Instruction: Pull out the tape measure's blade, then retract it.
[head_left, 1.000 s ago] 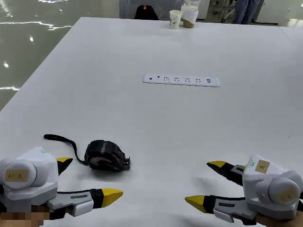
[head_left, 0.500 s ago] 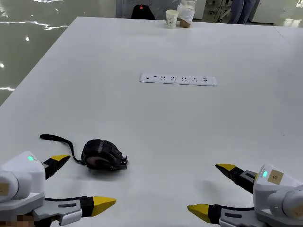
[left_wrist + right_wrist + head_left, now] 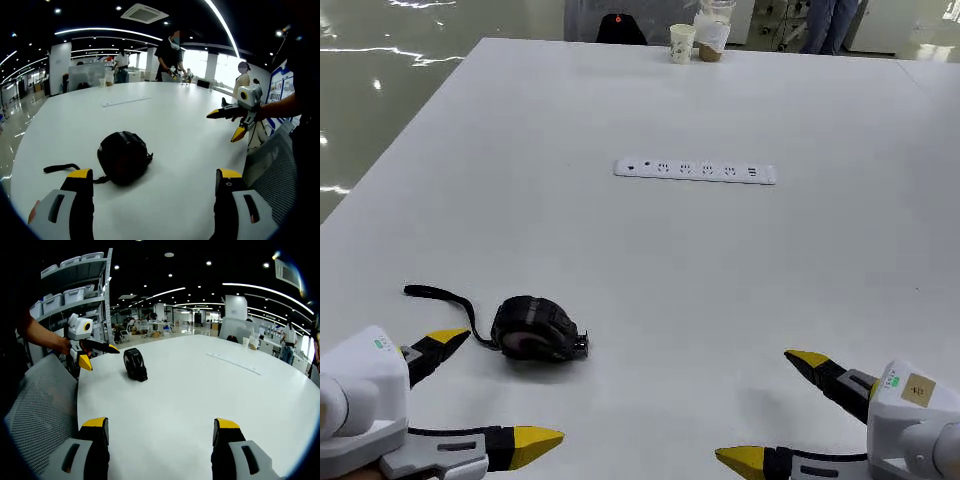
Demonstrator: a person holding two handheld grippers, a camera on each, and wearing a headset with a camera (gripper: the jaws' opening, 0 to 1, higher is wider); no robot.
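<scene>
Left gripper has its jaws spread wide and empty, just on the near side of the tape measure, not touching it. Right gripper is also spread wide and empty, well right of it. The tape measure lies on the white table, blade not yet out, strap trailing left. In the head view a power strip lies beyond the tape measure. The right gripper view adds shelving with bins.
</scene>
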